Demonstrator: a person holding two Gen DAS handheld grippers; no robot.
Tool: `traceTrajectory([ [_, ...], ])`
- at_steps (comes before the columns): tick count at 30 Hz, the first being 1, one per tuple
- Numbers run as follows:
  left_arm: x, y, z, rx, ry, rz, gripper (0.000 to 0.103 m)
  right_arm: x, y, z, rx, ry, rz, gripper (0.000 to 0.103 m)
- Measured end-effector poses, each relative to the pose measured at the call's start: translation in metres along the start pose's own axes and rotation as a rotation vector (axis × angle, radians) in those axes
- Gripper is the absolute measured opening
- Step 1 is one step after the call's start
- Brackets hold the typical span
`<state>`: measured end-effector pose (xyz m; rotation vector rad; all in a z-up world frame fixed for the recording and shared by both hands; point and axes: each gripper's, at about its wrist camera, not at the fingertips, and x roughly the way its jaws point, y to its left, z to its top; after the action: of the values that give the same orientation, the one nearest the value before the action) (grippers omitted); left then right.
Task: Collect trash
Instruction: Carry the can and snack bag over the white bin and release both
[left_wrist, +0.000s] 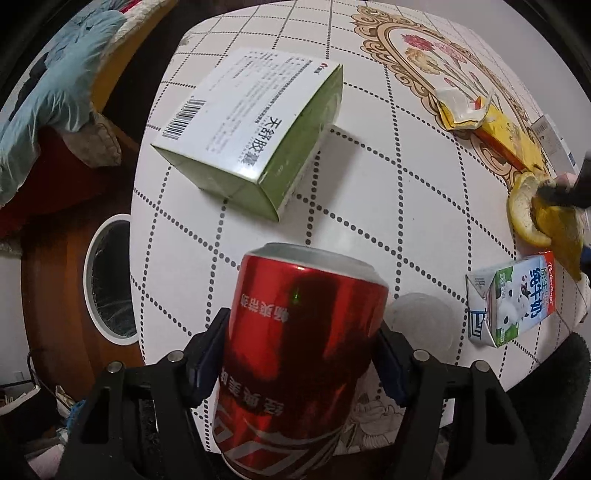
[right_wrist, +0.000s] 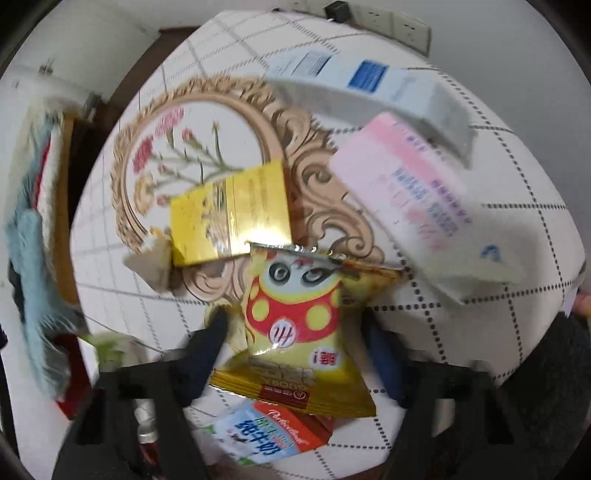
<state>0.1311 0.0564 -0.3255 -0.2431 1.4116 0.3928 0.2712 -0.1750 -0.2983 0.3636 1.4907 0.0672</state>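
A red drink can (left_wrist: 295, 343) is clamped between the pads of my left gripper (left_wrist: 299, 358), hanging over the near part of the white tablecloth (left_wrist: 388, 184). My right gripper (right_wrist: 295, 339) is shut on a yellow snack packet (right_wrist: 295, 317) with a cartoon mushroom on it. The packet hangs above a milk carton (right_wrist: 266, 435). From the left wrist view, the right gripper (left_wrist: 554, 192) shows at the far right edge with the packet and an orange peel (left_wrist: 524, 210) beside it. A round bin (left_wrist: 110, 280) with a white rim stands on the floor left of the table.
On the table lie a green and white medicine box (left_wrist: 255, 136), a yellow box (right_wrist: 232, 210) with a torn flap, a pink box (right_wrist: 417, 195), a white and blue box (right_wrist: 373, 85) and a clear lid (left_wrist: 421, 321). A blue cloth (left_wrist: 59, 88) lies off the left edge.
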Motion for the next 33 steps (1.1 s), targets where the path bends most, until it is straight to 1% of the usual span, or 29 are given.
traceTrajectory([
  [3, -0.008, -0.002, -0.001, -0.009, -0.017, 0.003, 0.067, -0.001, 0.002, -0.003, -0.036, -0.023, 0.001, 0.050],
  [8, -0.032, -0.001, -0.005, -0.011, -0.062, -0.008, 0.067, -0.018, -0.003, -0.009, -0.085, -0.060, 0.018, 0.048],
  [10, -0.046, -0.002, -0.007, -0.012, -0.087, -0.015, 0.067, -0.029, -0.007, -0.011, -0.095, -0.069, 0.067, 0.048],
  [16, -0.083, 0.000, -0.013, -0.040, -0.164, -0.039, 0.067, -0.067, -0.007, -0.021, -0.142, -0.122, 0.148, 0.048],
  [20, -0.117, 0.025, -0.005, -0.093, -0.233, -0.078, 0.067, -0.096, 0.013, -0.032, -0.209, -0.162, 0.187, 0.048],
  [23, -0.144, 0.053, 0.003, -0.140, -0.284, -0.105, 0.067, -0.121, 0.046, -0.045, -0.280, -0.187, 0.242, 0.048],
  [26, -0.172, 0.101, 0.009, -0.211, -0.340, -0.115, 0.067, -0.135, 0.099, -0.064, -0.376, -0.195, 0.310, 0.048],
  [27, -0.179, 0.124, 0.010, -0.247, -0.355, -0.116, 0.067, -0.136, 0.117, -0.072, -0.410, -0.189, 0.331, 0.048],
  [30, -0.183, 0.190, 0.007, -0.342, -0.363, -0.119, 0.067, -0.123, 0.182, -0.106, -0.529, -0.150, 0.380, 0.048],
  [32, -0.169, 0.236, 0.003, -0.407, -0.338, -0.111, 0.067, -0.094, 0.231, -0.137, -0.617, -0.090, 0.393, 0.048],
  [33, -0.160, 0.253, 0.000, -0.433, -0.321, -0.107, 0.067, -0.083, 0.246, -0.150, -0.643, -0.072, 0.394, 0.048],
])
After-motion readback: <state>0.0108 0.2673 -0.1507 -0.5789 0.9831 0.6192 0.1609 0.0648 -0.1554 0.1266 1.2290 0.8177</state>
